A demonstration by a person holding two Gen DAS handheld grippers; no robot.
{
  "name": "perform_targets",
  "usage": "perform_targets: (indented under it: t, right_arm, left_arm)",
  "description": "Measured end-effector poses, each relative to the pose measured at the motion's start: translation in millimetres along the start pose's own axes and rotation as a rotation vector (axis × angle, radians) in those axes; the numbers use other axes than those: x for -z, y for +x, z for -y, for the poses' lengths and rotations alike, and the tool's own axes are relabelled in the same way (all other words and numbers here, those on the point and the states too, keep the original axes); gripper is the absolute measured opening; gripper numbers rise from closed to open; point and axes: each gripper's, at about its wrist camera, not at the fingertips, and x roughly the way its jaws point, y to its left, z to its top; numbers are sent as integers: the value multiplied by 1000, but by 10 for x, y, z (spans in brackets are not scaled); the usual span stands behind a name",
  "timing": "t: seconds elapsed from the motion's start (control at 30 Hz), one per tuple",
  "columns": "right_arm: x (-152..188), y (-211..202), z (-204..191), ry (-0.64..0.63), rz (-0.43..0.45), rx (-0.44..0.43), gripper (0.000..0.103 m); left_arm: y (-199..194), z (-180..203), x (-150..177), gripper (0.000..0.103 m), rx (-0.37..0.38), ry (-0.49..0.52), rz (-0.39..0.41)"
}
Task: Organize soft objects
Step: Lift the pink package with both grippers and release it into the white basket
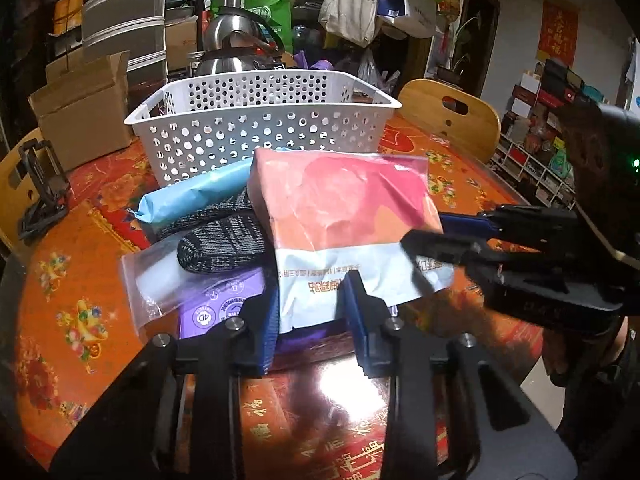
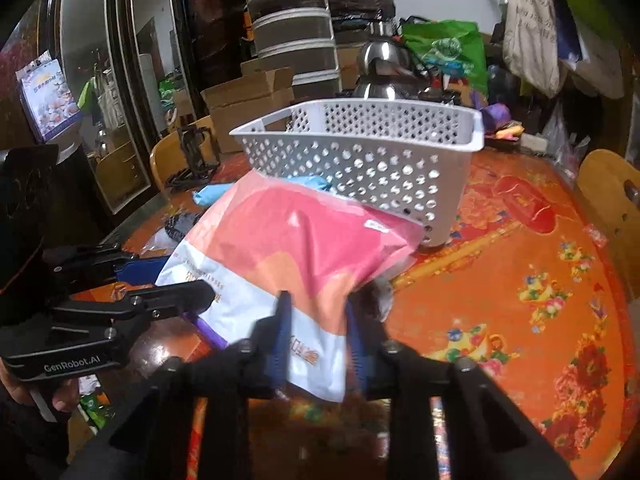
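left hand-held gripper; right hand-held gripper | both angled down, clamping pink packet

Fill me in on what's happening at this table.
A person is working with a hand-held gripper in each hand. Both the left hand-held gripper and the right hand-held gripper are clamped on the near edge of a pink and white packet. It lies on a pile of soft things in front of the white basket, not yet inside.
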Motion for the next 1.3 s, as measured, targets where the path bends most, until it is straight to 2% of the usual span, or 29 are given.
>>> perform_targets:
  t: [0.1,0.3,0.73,1.3]
  right_arm:
    - [2,-18,-9,-10,-1,7,11]
    - [37,-41,-51,-27,32,22,7]
    - [-77,-298,-190,-51,111,20,6]
    - [-584,-390,-236,-78,161,25,6]
  left_arm:
    - [-31,-26,3,21,10,-16,8]
    - [-131,-21,26,19,20,-14,38]
    - [-563,-64,25,16,31,-20,121]
    - [-874,-65,-458,12,-40,7,206]
